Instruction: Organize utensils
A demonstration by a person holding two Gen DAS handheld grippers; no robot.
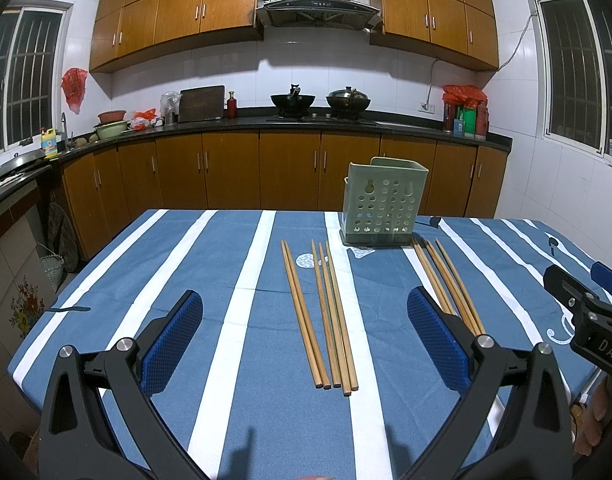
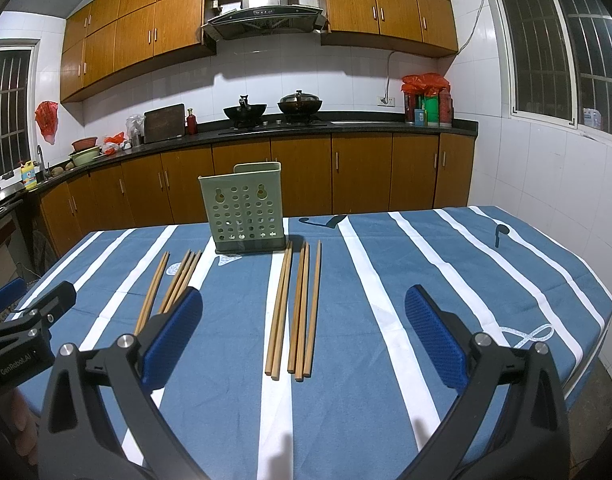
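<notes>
Both grippers were found held above the near edge of the table [image 1: 118,264], which was covered by a blue cloth with white stripes. The left gripper [image 1: 305,334] was seen with its blue pads spread wide and nothing between them; the right gripper [image 2: 304,336] was likewise spread and empty.

Two groups of wooden chopsticks were noted lying flat on the cloth, roughly parallel, tips toward the far side. The left group [image 1: 320,316] was framed between the left gripper's fingers; the right group [image 2: 294,312] lay ahead of the right gripper. A green perforated holder [image 1: 380,206] was seen standing upright beyond both groups, just past the far tips, apparently empty, though its inside was only partly visible.

The task was judged to be at its start: no chopstick had been lifted, and none was seen in the holder. A first pick was judged to be called for. A gripper would need to be lowered over one chopstick or a tight bundle, closed across the shafts, then tipped upright over the holder's mouth. Rolling of the thin sticks under the pads was judged the main risk.
</notes>
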